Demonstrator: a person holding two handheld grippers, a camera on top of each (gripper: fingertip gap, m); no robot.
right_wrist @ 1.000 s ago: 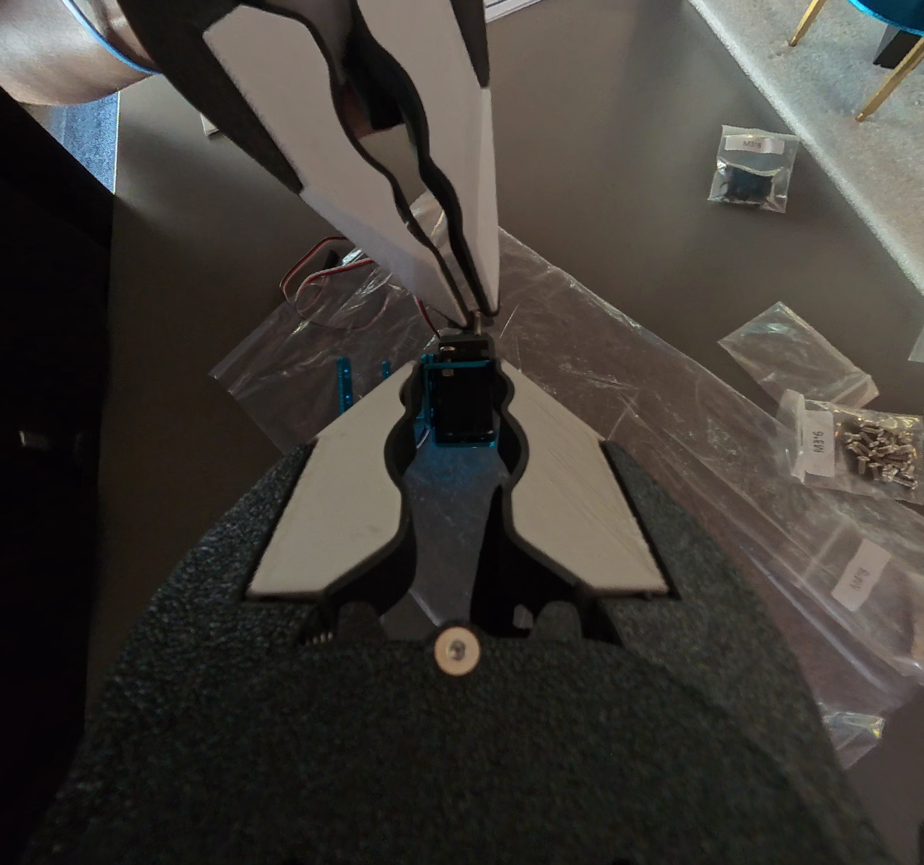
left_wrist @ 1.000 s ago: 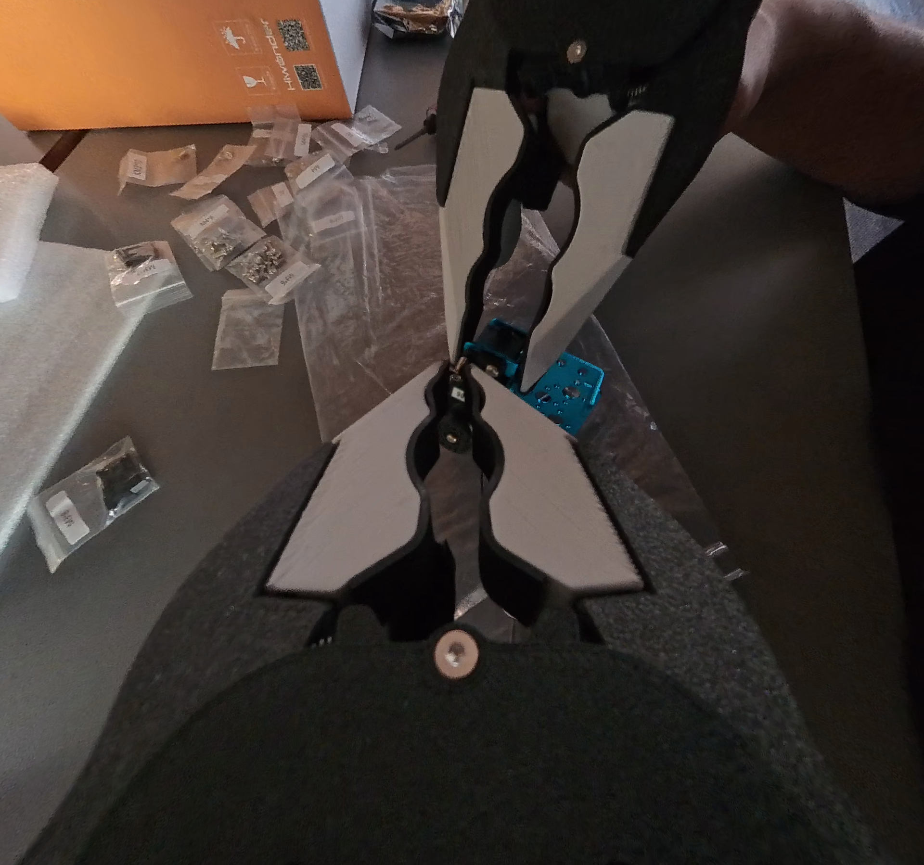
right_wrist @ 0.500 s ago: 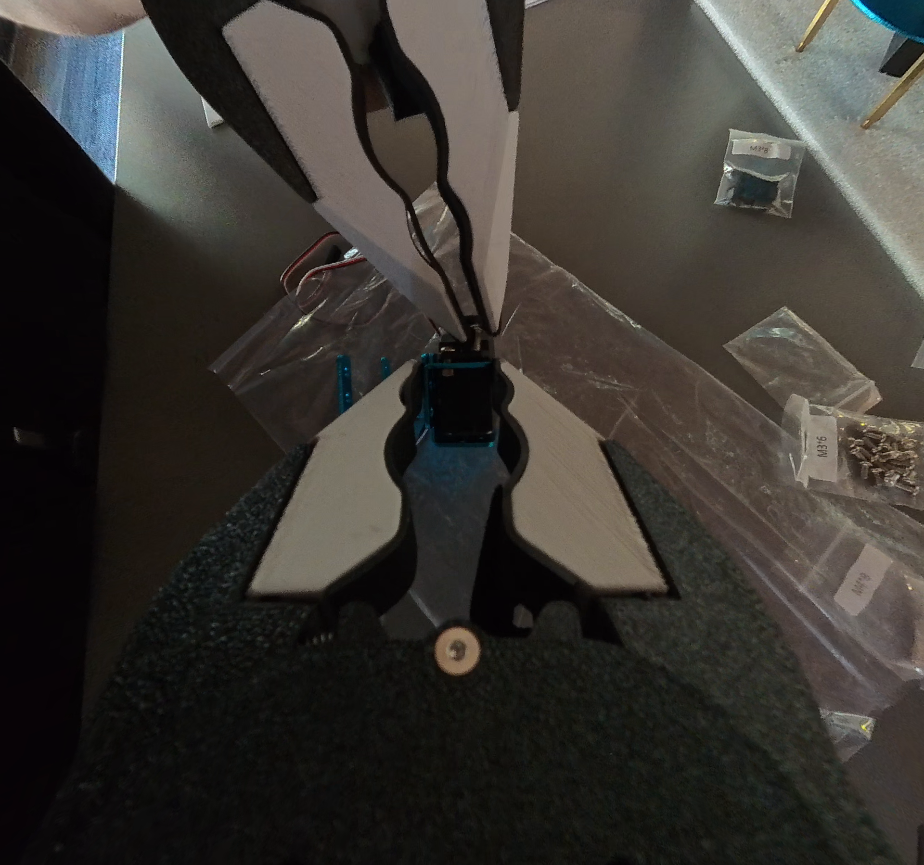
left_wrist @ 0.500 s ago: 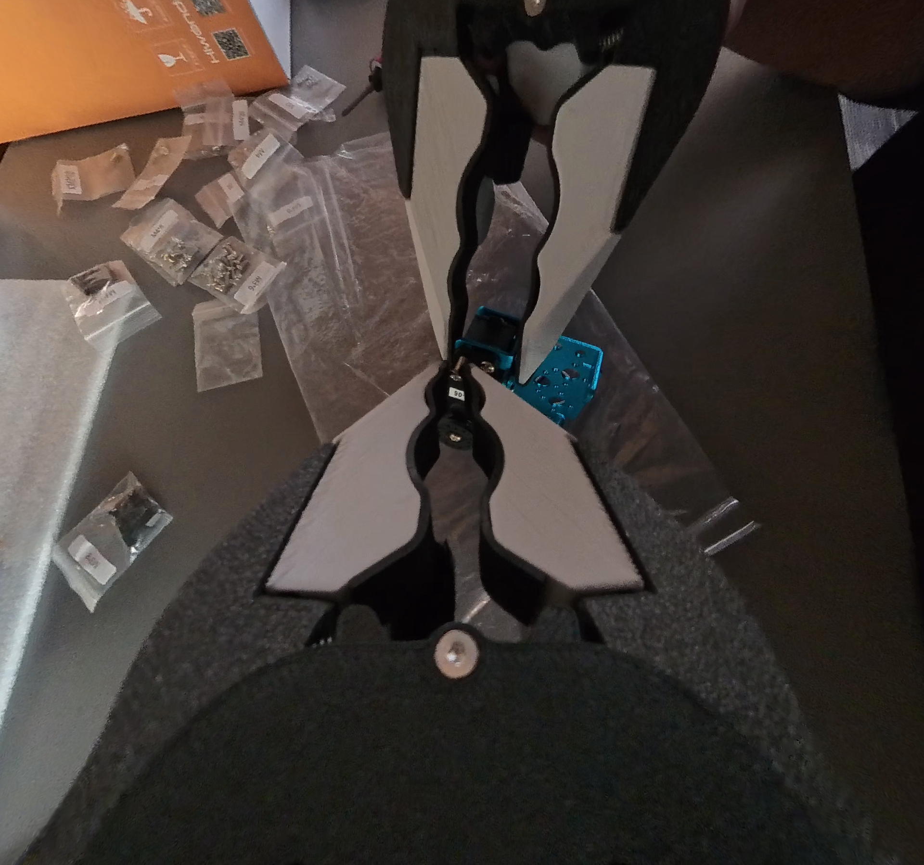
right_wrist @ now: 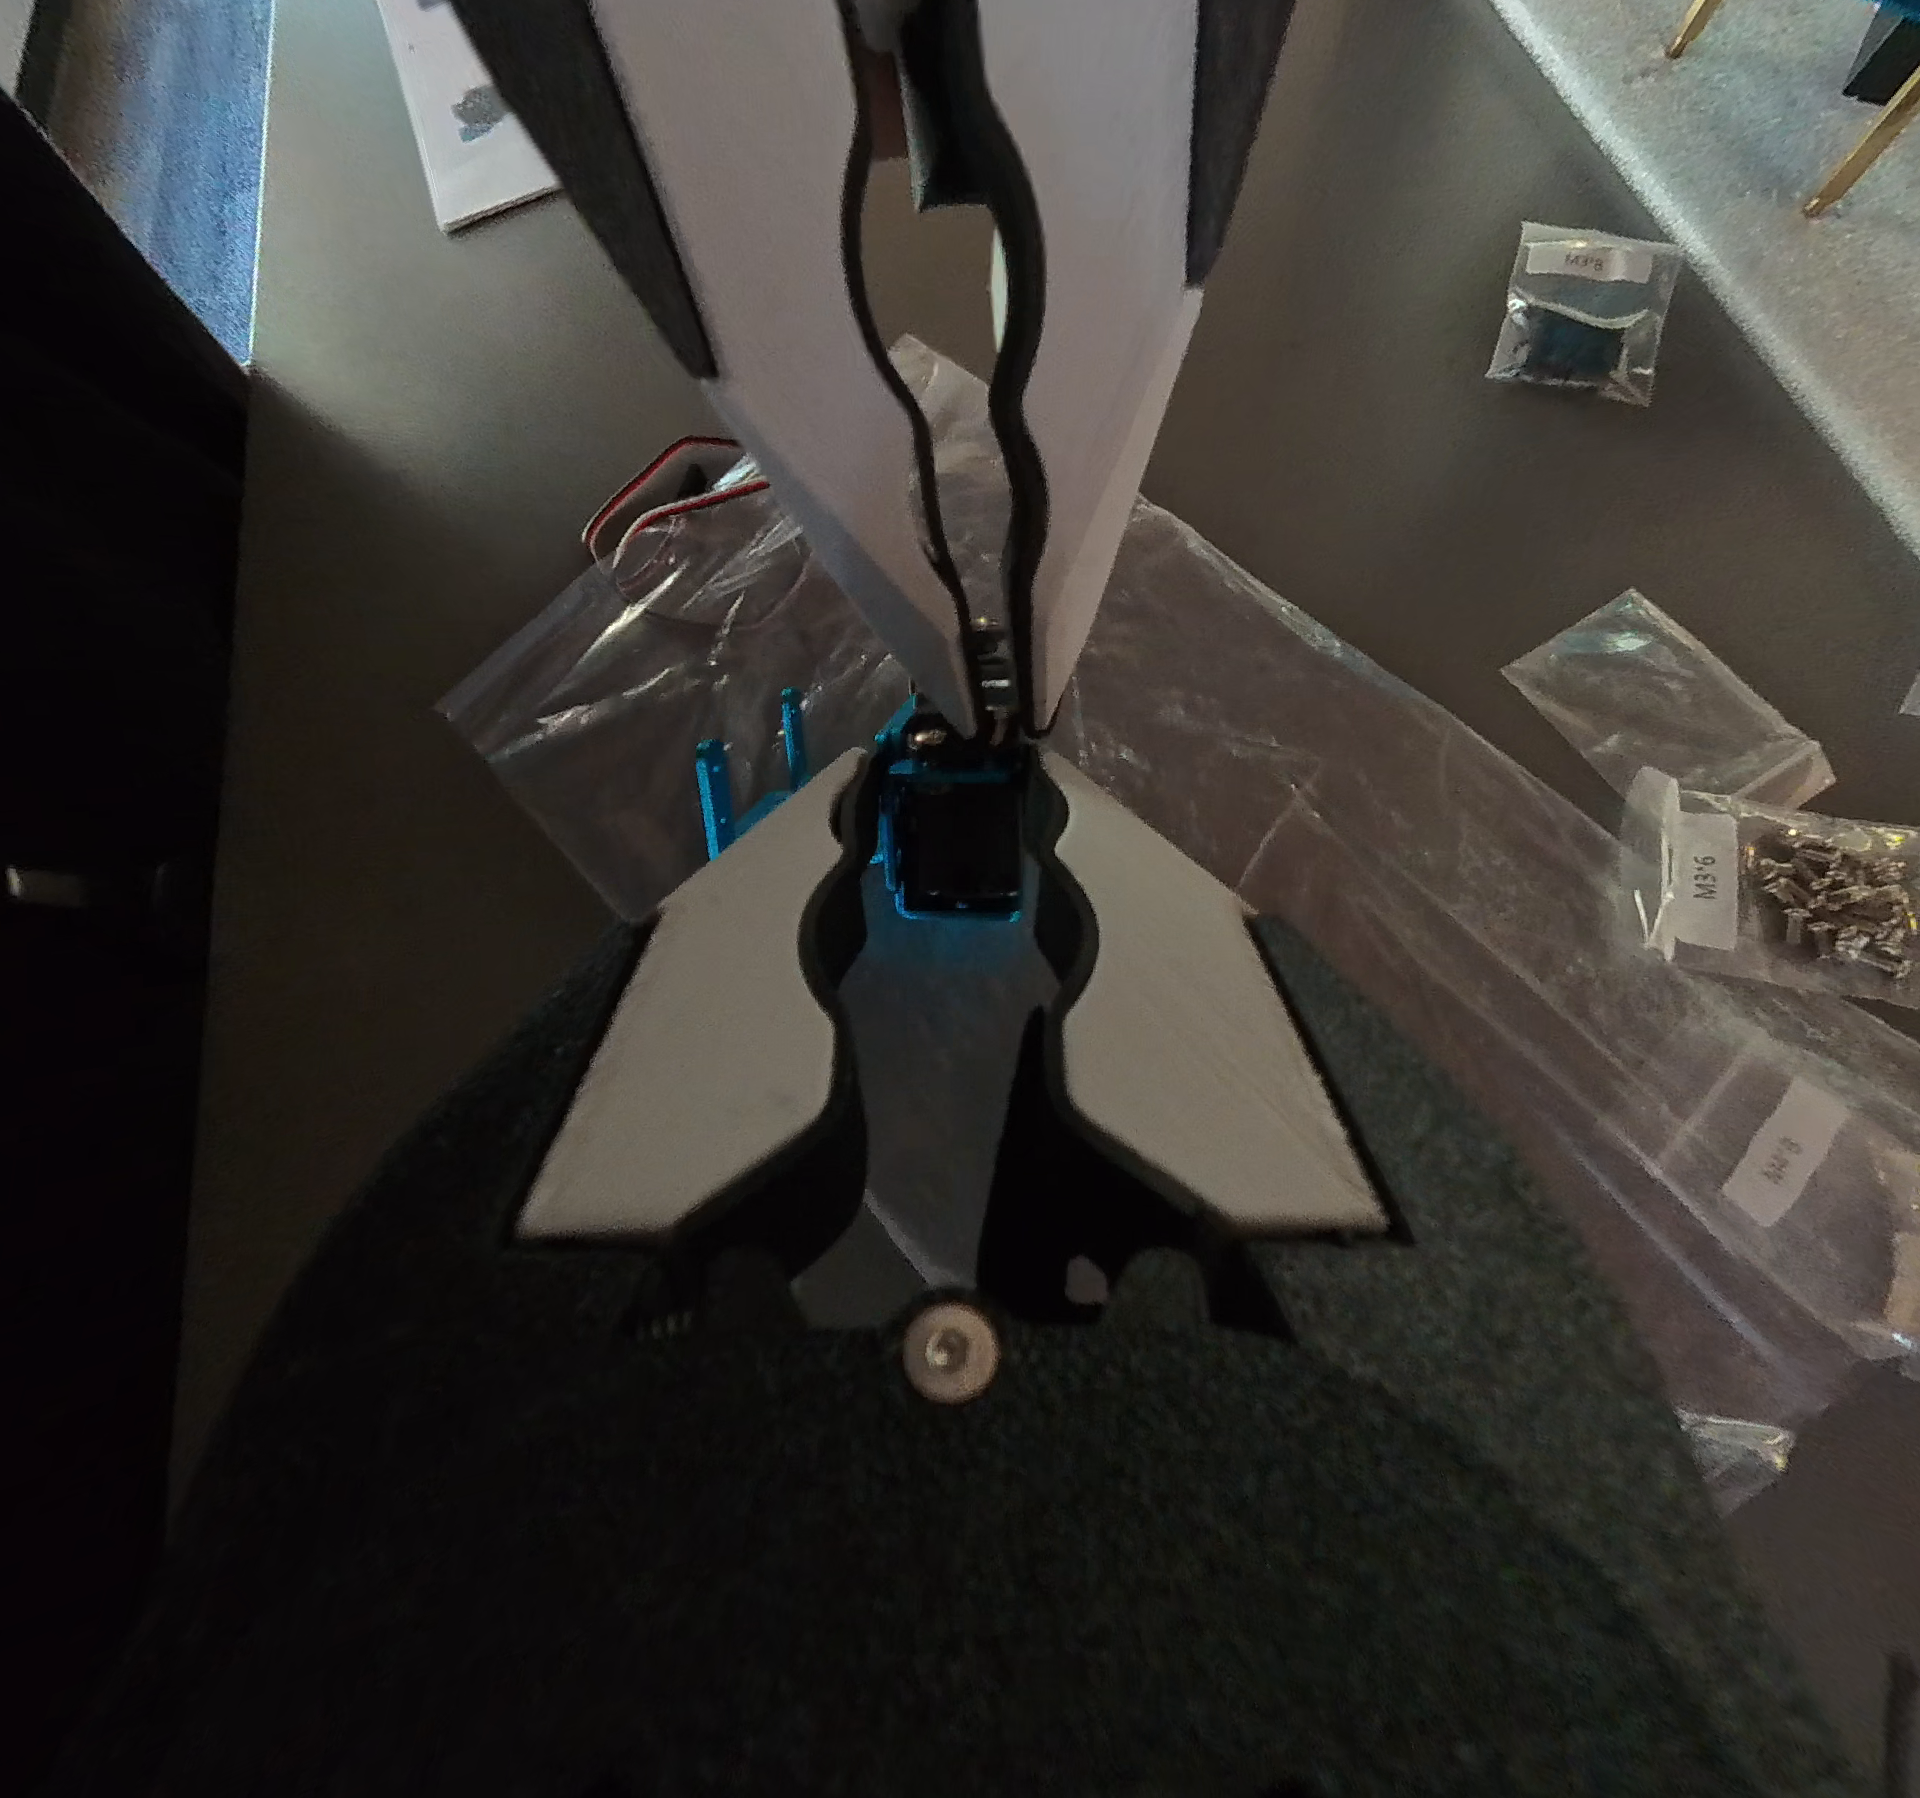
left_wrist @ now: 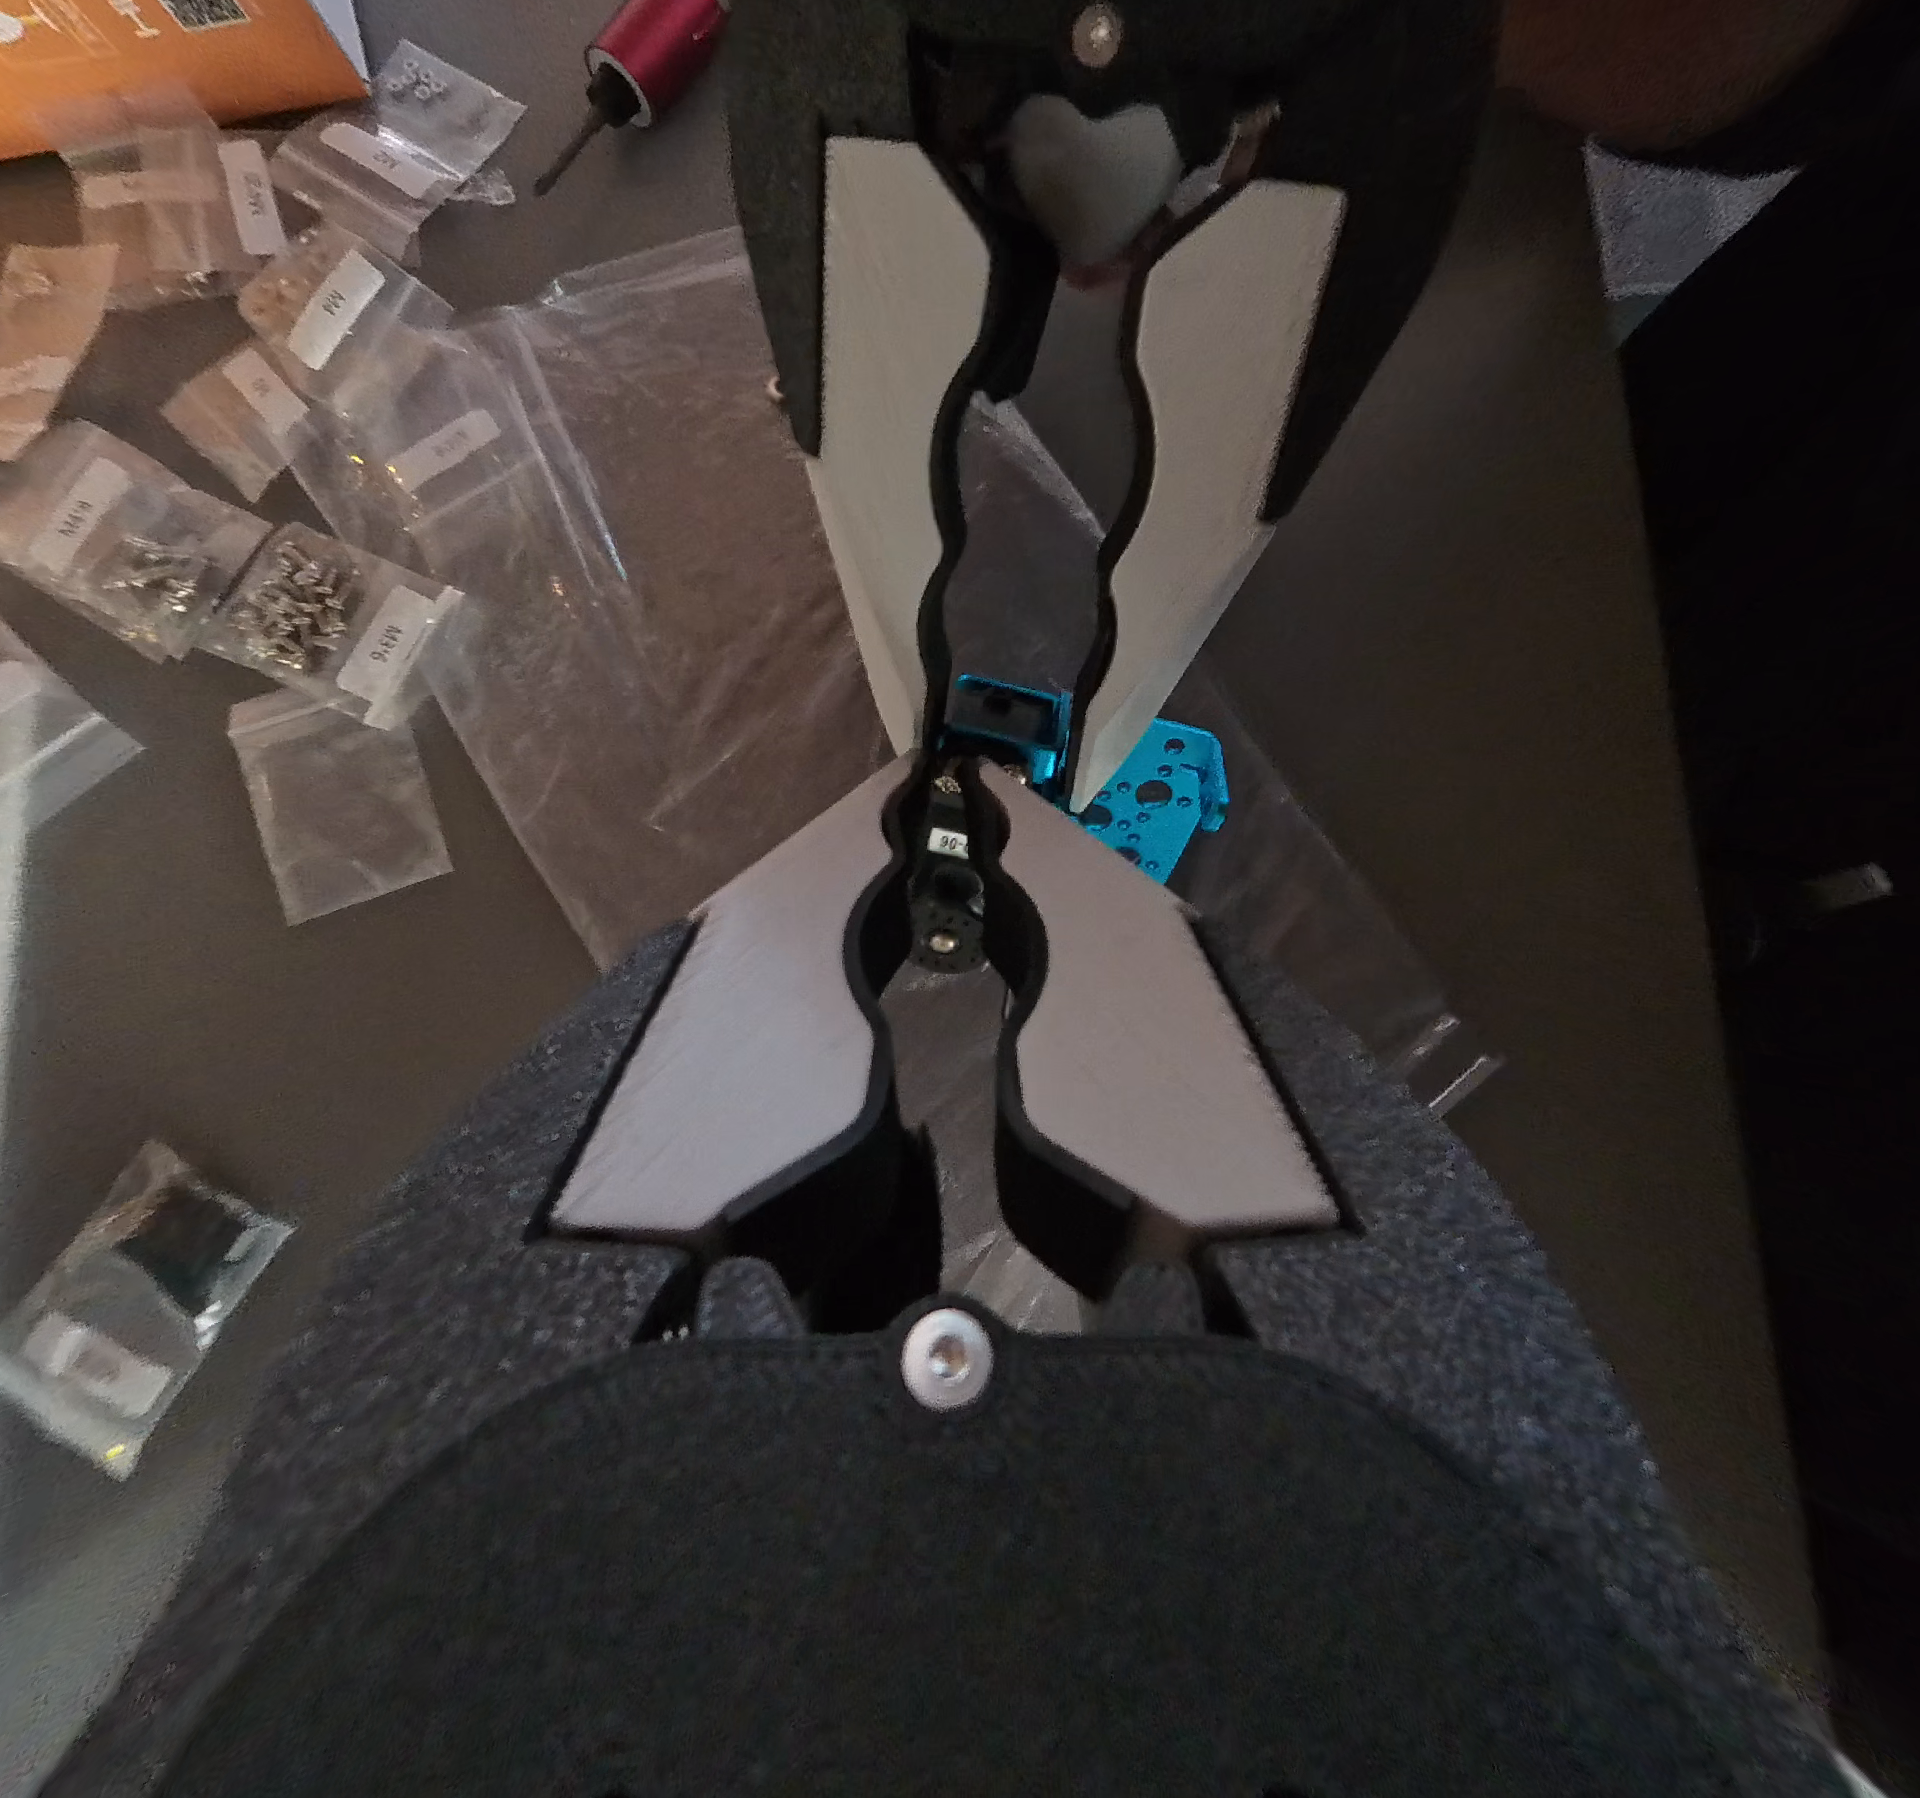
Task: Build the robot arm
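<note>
Left gripper (left_wrist: 951,780) is narrowed to a slim gap and pinches a small black part (left_wrist: 943,881) between its tips. The part carries a round disc with a centre screw and a small white sticker. From the right wrist view the left gripper comes in from above, tips right over the blue bracket.

Right gripper (right_wrist: 948,769) is part-way closed, with its fingers on either side of the blue bracket (right_wrist: 904,813). Contact looks firm on both sides. The bracket is shiny blue metal and frames a black block (right_wrist: 958,855). In the left wrist view a perforated blue plate (left_wrist: 1148,808) sticks out beside it. The two grippers meet tip to tip, the black part touching or just above the top of the bracket; cannot tell which.

The bracket sits over a large clear plastic bag (left_wrist: 634,522) on the dark tabletop (left_wrist: 1434,605). Cannot tell if it rests on the bag or is lifted.

Around, in the left wrist view:
- small bags of screws (left_wrist: 296,595) to the left
- an orange box (left_wrist: 156,3) behind them
- a red-handled screwdriver (left_wrist: 665,13) beside the box
- a bag with black pieces (left_wrist: 156,1260) nearer the camera

Red and white wires (right_wrist: 665,501) lie in the bag, and a booklet (right_wrist: 457,86) is farther off.
</note>
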